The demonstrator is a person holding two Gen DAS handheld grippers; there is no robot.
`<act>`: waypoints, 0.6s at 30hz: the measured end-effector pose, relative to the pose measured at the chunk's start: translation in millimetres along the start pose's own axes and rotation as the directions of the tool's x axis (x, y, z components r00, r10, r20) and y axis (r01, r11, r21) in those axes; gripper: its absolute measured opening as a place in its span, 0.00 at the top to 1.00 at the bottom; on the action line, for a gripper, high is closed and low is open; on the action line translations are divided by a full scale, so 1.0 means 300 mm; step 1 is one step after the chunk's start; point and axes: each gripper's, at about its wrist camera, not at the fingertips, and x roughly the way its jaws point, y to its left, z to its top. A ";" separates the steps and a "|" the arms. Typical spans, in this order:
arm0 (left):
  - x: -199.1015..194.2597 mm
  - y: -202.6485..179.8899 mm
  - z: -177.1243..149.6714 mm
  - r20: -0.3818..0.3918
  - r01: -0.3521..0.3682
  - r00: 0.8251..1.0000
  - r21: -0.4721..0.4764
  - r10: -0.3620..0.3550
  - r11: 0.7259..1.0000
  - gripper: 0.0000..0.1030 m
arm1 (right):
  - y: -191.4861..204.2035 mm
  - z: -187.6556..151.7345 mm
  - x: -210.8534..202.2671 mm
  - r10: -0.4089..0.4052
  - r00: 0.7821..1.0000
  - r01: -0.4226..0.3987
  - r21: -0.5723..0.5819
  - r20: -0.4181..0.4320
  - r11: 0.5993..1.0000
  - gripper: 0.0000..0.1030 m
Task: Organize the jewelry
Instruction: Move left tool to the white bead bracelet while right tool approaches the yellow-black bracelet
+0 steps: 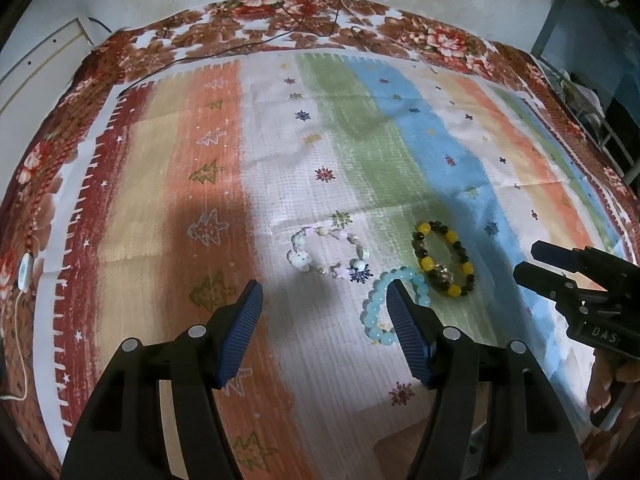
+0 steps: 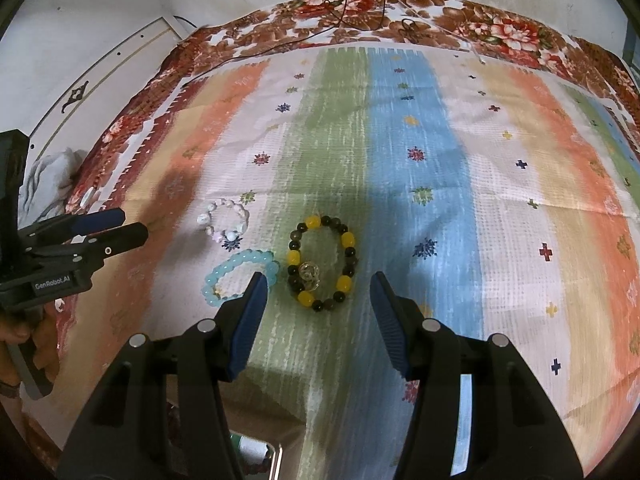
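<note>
Left gripper (image 1: pixel 325 292) and right gripper (image 2: pixel 317 286), both spread with nothing between their blue pads, hang above a striped cloth (image 1: pixel 168 168). Just beyond the tips lie a pale blue bracelet (image 2: pixel 240 276) and a yellow-and-dark bracelet (image 2: pixel 322 266), nearly touching; a white bracelet (image 1: pixel 326 254) lies slightly farther. A floral blanket (image 1: pixel 400 28) borders the far edge.

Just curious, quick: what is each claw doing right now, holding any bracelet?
Left claw: open, holding nothing.
Right claw: open, holding nothing.
</note>
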 end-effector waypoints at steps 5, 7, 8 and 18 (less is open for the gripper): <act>0.028 0.004 0.014 -0.012 -0.009 1.000 0.008 0.009 1.000 0.38 | -0.012 0.014 0.027 -0.012 1.000 0.012 0.002 -0.005 1.000 0.47; 0.037 0.007 0.019 -0.015 -0.010 1.000 0.008 0.010 1.000 0.38 | -0.018 0.021 0.038 -0.016 1.000 0.016 0.005 -0.008 1.000 0.47; 0.043 0.008 0.023 -0.018 -0.012 1.000 0.008 0.012 1.000 0.38 | -0.020 0.024 0.043 -0.018 1.000 0.018 0.005 -0.010 1.000 0.47; 0.115 0.013 0.049 -0.051 -0.032 0.998 0.023 0.033 0.999 0.38 | -0.025 0.052 0.093 -0.031 0.999 0.030 -0.006 -0.033 1.000 0.47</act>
